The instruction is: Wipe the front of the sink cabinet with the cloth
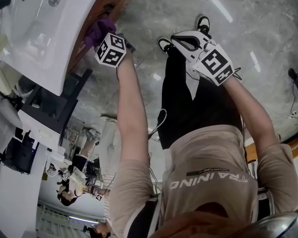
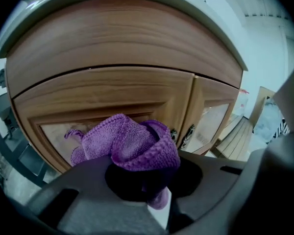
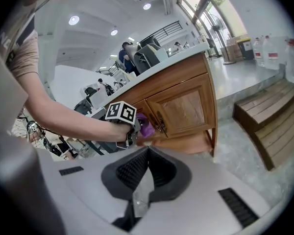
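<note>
Cloth, purple knit, is bunched in your left gripper, whose jaws are clamped on the lower folds while the rest mushrooms out over the tips. It sits right at the sink cabinet front, on the left door near its top rail, just beside the dark handles where the two doors meet. Whether it's pressed on or a hair off the wood, no view settles. White sink sits directly above.

Your right gripper hangs well apart from the cabinet, jaws pinched together with nothing between them, just looking on. Wooden step lies on the floor to the right of the cabinet, out of the way.

Step, as I read it: wiping pass on the left door, upper part. Most of the front looks not yet covered from here: drawer band above, right door, lower panels.

Next move calls for firm flat pressure into the wood, then sweeping across or down in overlapping strokes. Watch the handles, since loose folds could snag there. Your grip is only on the bottom of the wad, so a hard drag may pull it loose
</note>
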### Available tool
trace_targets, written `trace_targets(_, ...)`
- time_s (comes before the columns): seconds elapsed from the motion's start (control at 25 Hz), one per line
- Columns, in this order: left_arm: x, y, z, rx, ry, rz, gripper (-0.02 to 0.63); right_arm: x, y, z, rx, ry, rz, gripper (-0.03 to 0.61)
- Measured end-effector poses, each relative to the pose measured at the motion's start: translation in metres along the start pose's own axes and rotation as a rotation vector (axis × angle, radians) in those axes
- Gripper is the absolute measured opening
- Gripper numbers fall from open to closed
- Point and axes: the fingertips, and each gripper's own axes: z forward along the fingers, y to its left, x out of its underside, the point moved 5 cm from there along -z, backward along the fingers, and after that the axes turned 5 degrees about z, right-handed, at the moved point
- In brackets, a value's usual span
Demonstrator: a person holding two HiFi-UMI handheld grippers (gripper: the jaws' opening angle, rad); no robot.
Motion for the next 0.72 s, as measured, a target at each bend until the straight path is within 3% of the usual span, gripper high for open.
trace_targets(0.16, -0.001, -0.016, 0.002, -0.005, 0.018, -0.02, 0.049, 0.002, -0.008, -0.01, -0.012, -0.003, 0.009, 0.012)
trace_targets(0.48, -0.011, -0.066, 0.01, 0.055, 0.04, 0.042, 0.049, 0.0, -0.036, -0.03, -0.015, -0.015, 0.037, 0.012)
trace_targets(0.72, -0.017, -0.11, 0.031, 0.098, 0.062, 0.04, 0.049, -0.005, -0.066, -0.044, -0.011, -0.012, 0.044, 0.012)
